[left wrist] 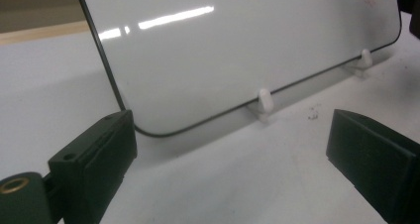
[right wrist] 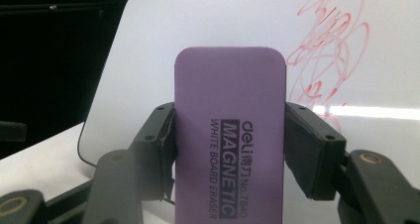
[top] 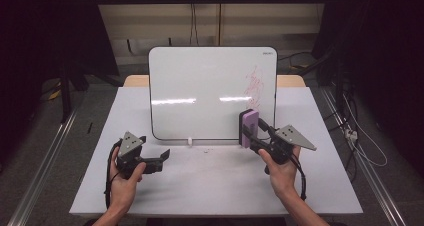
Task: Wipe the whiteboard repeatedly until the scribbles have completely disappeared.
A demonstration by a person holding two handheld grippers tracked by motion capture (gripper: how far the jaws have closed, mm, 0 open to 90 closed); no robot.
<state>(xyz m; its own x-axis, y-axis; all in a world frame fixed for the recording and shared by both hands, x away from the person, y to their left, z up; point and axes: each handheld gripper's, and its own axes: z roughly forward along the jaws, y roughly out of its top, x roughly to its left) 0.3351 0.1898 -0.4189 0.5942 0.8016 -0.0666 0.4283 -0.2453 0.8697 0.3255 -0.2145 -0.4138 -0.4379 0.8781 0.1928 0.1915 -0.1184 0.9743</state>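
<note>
1. While it stands upright between the two jaws of the right gripper (right wrist: 230, 149), the purple whiteboard eraser (right wrist: 230, 135) is clamped by its long sides, printed face toward the gripper's own camera.
2. Seen from the high view, the eraser (top: 249, 128) sits at the lower right part of the whiteboard (top: 200, 86), just below the red scribbles (top: 255, 86); whether it touches the board surface cannot be told.
3. In the right gripper view the scribbles (right wrist: 327, 50) lie above and to the right of the eraser on the whiteboard (right wrist: 208, 21).
4. Propped at a tilt on small white clips (left wrist: 265, 102), the whiteboard (left wrist: 237, 50) stands on the white table (top: 210, 181).
5. Held low over the table near the board's lower left corner, the left gripper (top: 162, 158) has its jaws spread wide with nothing between them.
6. A hand (top: 280, 171) holds the right gripper (top: 250, 136), and the other hand (top: 122, 178) holds the left.
</note>
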